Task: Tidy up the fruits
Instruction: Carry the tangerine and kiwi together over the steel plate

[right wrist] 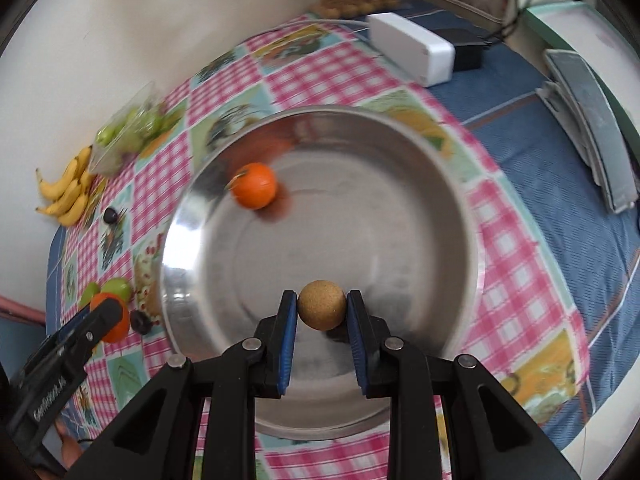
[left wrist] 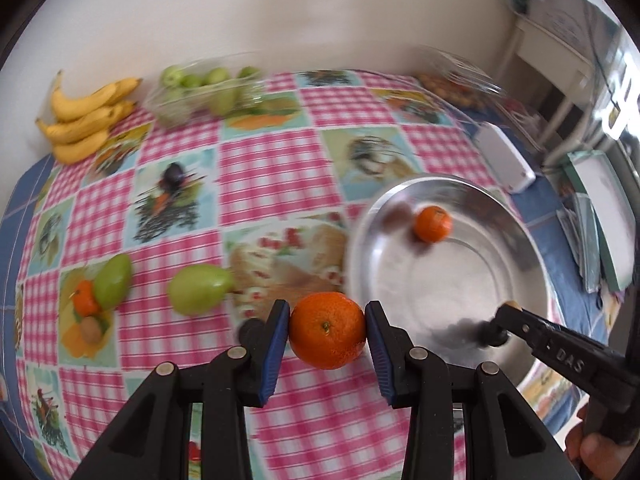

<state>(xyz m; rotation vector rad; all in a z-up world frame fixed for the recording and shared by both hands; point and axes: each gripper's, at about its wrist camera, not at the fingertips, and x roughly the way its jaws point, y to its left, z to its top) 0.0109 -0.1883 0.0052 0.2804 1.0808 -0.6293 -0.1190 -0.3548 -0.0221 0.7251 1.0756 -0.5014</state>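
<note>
My left gripper [left wrist: 327,330] is shut on an orange tangerine [left wrist: 327,330], held over the checked cloth just left of a steel bowl [left wrist: 460,280]. My right gripper [right wrist: 322,310] is shut on a small tan round fruit [right wrist: 322,310] above the near part of the steel bowl [right wrist: 320,240]. One tangerine [right wrist: 255,185] lies inside the bowl at its far left. In the right wrist view the left gripper [right wrist: 108,312] shows at the lower left with its tangerine [right wrist: 120,326]. The right gripper [left wrist: 502,318] reaches in over the bowl's near right side in the left wrist view.
Two green fruits [left wrist: 202,289] [left wrist: 113,280] lie on the cloth left of the bowl. Bananas [left wrist: 86,116] and a clear tub of green fruits [left wrist: 200,92] sit by the far wall. A white box [right wrist: 412,48] and a tub of brown fruits [right wrist: 356,0] stand beyond the bowl.
</note>
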